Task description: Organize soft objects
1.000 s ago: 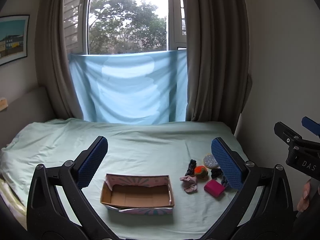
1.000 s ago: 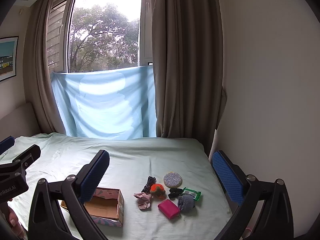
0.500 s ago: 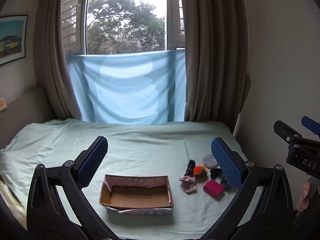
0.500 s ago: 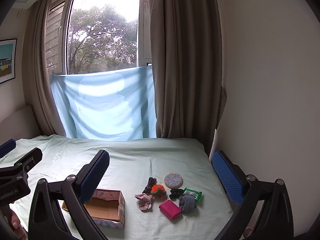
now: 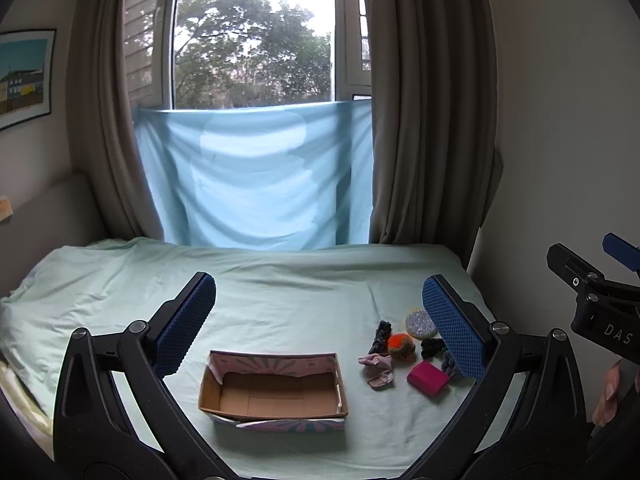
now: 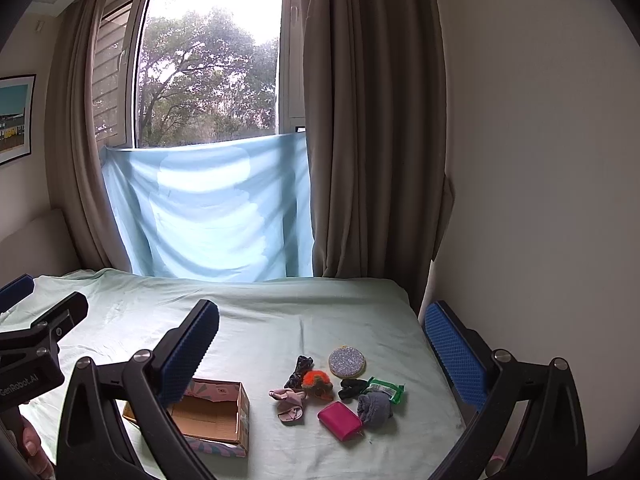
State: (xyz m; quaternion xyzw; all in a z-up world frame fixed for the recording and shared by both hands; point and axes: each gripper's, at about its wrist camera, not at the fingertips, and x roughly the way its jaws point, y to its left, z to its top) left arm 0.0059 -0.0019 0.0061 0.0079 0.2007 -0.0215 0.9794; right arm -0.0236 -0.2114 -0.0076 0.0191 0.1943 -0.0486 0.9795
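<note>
Pale green bedsheet (image 5: 280, 300) under both tools; left gripper (image 5: 320, 320) and right gripper (image 6: 322, 350) spread wide, holding nothing; cardboard box (image 5: 276, 394) lying open; soft objects (image 6: 340, 394) clustered just right of it; beyond, blue cloth (image 5: 256, 176) over window, brown curtains (image 6: 376, 120).

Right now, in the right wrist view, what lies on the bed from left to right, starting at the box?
Cardboard box → pink fabric piece → magenta pouch → grey sock bundle → green packet. The dark scrunchie, orange pom-pom and glitter disc sit farther back and overlap that order.
</note>
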